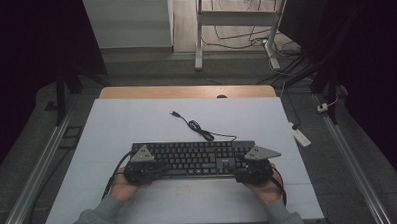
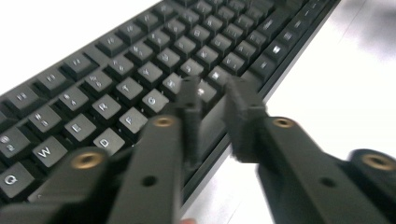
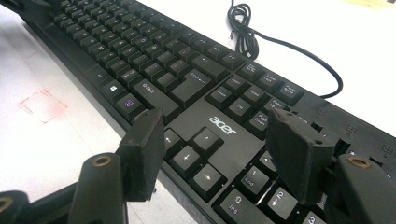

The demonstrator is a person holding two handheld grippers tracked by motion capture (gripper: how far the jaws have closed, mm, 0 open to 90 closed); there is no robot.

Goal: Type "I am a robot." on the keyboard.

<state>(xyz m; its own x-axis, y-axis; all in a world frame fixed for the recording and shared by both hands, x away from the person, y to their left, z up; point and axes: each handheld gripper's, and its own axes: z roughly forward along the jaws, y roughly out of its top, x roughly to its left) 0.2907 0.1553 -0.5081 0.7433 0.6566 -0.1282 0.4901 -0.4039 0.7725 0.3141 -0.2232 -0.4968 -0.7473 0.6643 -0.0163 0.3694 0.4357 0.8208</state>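
**Both grippers at the keyboard's front edge, one per end**

Black Acer keyboard point(image 1: 193, 158) lies flat mid-surface, long side across; its USB cable point(image 1: 199, 128) runs off behind it in a loose coil, plug end free on the white surface point(image 1: 136, 119).

Handling, as judged: rigid plastic slab, light-ish, won't flex much if lifted from both ends. Keycaps are the weak spot – they wobble and can pop off, so fingers should bite the case edge/frame, not the keys. Smooth plastic, prob. a bit slippery; a level two-end lift is safest. Cable will drag behind the kbd, could snag.

Left gripper point(image 2: 217, 116): at the kbd's left end, low, angled along the key rows. Fingers narrow, small gap, nothing between them; tips sit over the front edge near the bottom letter row. Slight blur there.

Right gripper point(image 3: 224, 156): at the kbd's right end, over the arrow-key block. Fingers wide apart, straddling arrows and the logo patch, not pressing on anything.

Both hands point(image 1: 124, 187) come in from the near side of the kbd, wrists low, sleeves at the surface's edge.
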